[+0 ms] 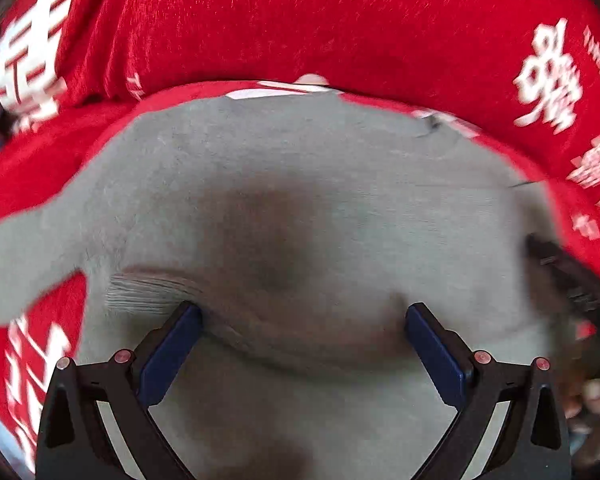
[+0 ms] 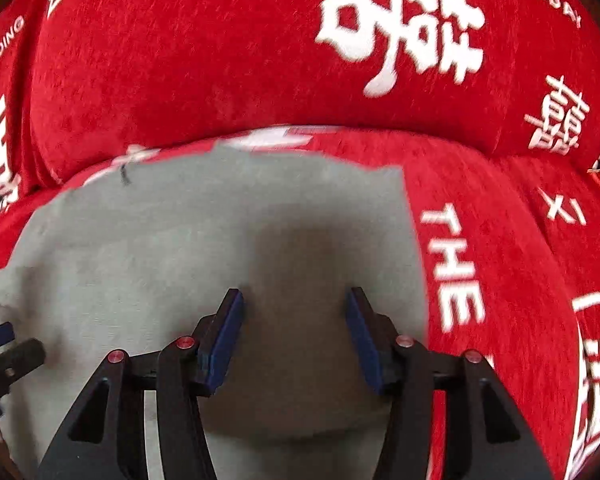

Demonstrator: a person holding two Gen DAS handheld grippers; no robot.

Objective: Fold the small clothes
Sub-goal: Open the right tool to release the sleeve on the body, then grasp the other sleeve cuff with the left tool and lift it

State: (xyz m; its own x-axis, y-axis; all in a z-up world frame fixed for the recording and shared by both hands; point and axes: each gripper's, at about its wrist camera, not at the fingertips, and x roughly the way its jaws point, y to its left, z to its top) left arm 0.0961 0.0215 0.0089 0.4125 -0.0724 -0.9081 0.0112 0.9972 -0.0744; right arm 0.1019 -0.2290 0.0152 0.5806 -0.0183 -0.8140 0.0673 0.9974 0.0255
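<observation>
The grey garment (image 1: pixel 300 208) lay spread on the red cloth (image 1: pixel 300 20) with white characters; the left gripper (image 1: pixel 302 314) hovered over it, its 2 fingers wide apart, gripping nothing. The right gripper (image 2: pixel 295 300) also stood spread above the garment, near its right edge.

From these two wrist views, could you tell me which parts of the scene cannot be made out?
- Grey garment: its near part is cut off by the bottom edge and hidden behind the left gripper in the left wrist view, so its type is unclear.
- Right gripper, right wrist view: a dark shadow hides the cloth between its fingers.
- Red cover: the white print is motion-blurred near the edges.
</observation>
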